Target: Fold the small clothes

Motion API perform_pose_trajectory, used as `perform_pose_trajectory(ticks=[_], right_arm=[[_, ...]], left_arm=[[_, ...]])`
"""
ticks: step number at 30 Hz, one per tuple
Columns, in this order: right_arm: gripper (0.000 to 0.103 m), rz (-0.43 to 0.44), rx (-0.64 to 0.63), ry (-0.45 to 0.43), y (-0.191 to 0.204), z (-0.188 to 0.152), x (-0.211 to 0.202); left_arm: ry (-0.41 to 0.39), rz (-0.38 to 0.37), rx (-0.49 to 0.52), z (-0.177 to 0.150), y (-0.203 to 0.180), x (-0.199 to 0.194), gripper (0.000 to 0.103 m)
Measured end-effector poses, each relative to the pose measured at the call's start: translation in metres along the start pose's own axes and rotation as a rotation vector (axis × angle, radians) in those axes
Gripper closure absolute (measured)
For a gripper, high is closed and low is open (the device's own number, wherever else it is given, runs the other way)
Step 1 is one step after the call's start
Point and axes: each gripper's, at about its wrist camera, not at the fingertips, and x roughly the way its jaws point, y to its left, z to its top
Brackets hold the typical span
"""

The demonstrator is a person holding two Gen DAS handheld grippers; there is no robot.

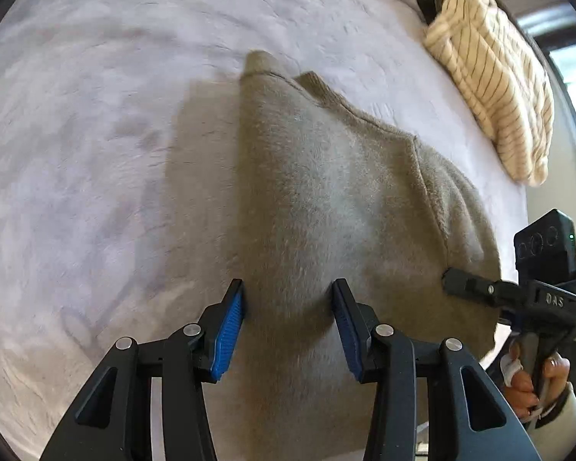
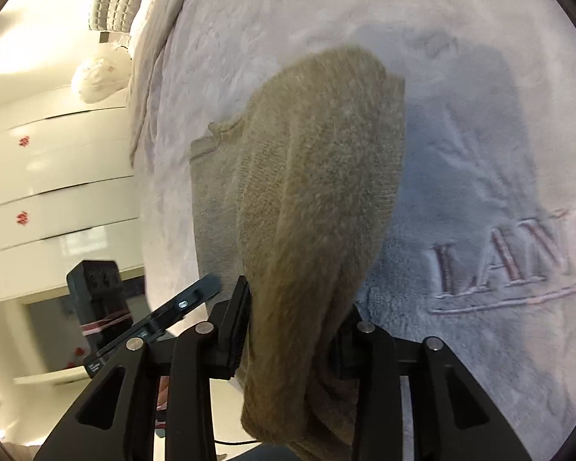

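Sweater [image 1: 326, 199] hangs over my blanket [image 1: 96, 134]; my left gripper [image 1: 288, 319] and right gripper [image 2: 288, 330] each grasp its olive knit between their fingers.

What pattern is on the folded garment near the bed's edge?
Cream folded garment with thin dark stripes, clearest in the left wrist view.

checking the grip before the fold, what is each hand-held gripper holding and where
Both hold the brown sweater: the left hand-held gripper and the right hand-held gripper each pinch its near edge.
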Motion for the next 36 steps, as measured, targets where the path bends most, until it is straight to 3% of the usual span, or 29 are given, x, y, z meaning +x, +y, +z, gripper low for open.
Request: perform_pose_trajectory(ticks=[5, 9, 11, 14, 21, 28, 36], right_arm=[[0.068, -0.25, -0.133, -0.046, 0.011, -0.006, -0.017], [0.07, -0.416, -0.163, -0.086, -0.01, -0.011, -0.015], [0.067, -0.437, -0.16, -0.092, -0.016, -0.013, -0.009], [0.063, -0.427, -0.118, -0.11, -0.023, -0.014, -0.011], [0.062, -0.466, -0.094, -0.142, -0.019, -0.036, -0.032], [0.062, -0.414, -0.106, -0.146, -0.013, -0.073, -0.062], [0.062, -0.417, -0.175, -0.068, 0.006, -0.098, -0.04]], left_arm=[[-0.064, 0.046, 0.026, 0.003, 0.008, -0.019, 0.057], [-0.012, 0.141, 0.082, 0.005, 0.001, 0.002, 0.055], [0.006, 0.195, 0.126, 0.001, -0.004, 0.012, 0.053], [-0.012, 0.277, 0.168, -0.001, -0.01, 0.015, 0.039], [-0.025, 0.346, 0.147, -0.012, 0.003, -0.003, 0.039], [-0.003, 0.302, 0.164, -0.046, -0.006, -0.017, 0.039], [0.043, 0.325, 0.191, -0.071, -0.016, -0.002, 0.039]])
